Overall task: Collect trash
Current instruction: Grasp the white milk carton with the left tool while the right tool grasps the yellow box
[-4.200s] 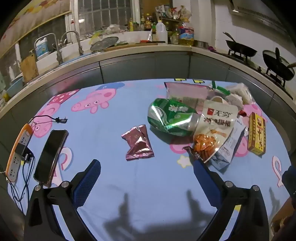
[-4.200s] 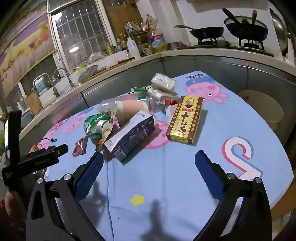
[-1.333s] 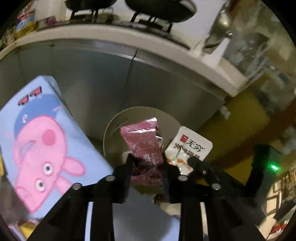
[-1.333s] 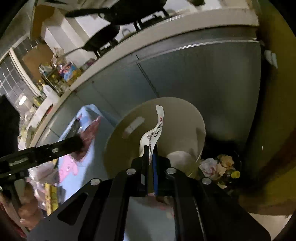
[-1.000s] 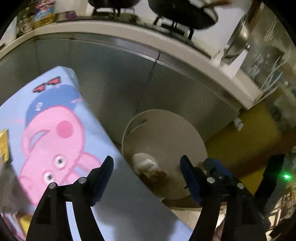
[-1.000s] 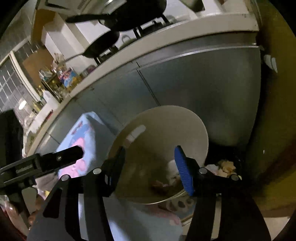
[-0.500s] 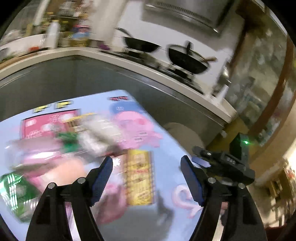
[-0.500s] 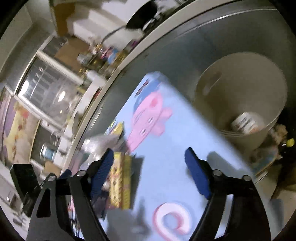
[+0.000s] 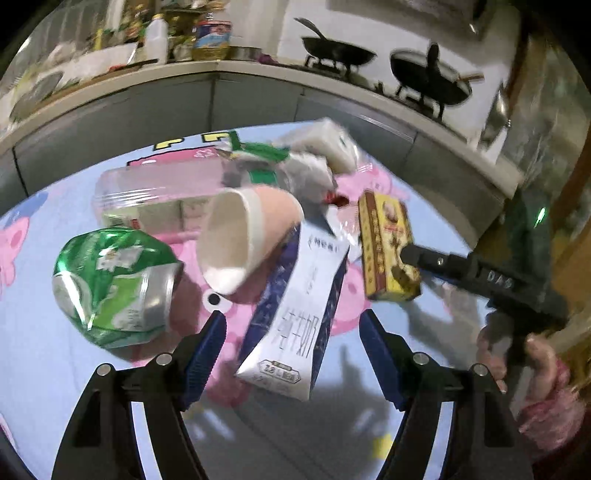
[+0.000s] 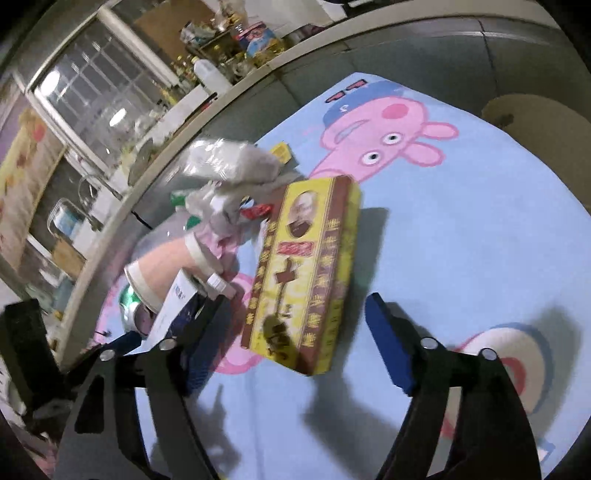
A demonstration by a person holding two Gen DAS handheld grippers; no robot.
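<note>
A trash pile lies on the blue cartoon tablecloth (image 10: 480,229). My left gripper (image 9: 291,349) is open, and the near end of a white and navy milk carton (image 9: 299,317) lies between its fingers without touching the pads. Around the carton are a crushed green bag (image 9: 110,284), a tipped pink paper cup (image 9: 247,232) and a clear plastic tub (image 9: 147,192). The jaws of my right gripper (image 10: 295,332) are opening. They hang over the near end of a yellow and brown box (image 10: 306,266), clear of it. Crumpled plastic wrappers (image 10: 229,166) lie behind the box.
A beige bin (image 10: 532,107) stands off the table's far right edge. Behind the table runs a kitchen counter with bottles (image 9: 155,33) and woks (image 9: 336,55). A hand in a pink sleeve (image 9: 539,373) holds the right gripper's handle (image 9: 480,273).
Both grippers dropped their wrappers into the bin, opened, and swung back over the table to the trash pile. The right jaws stand wider than before.
</note>
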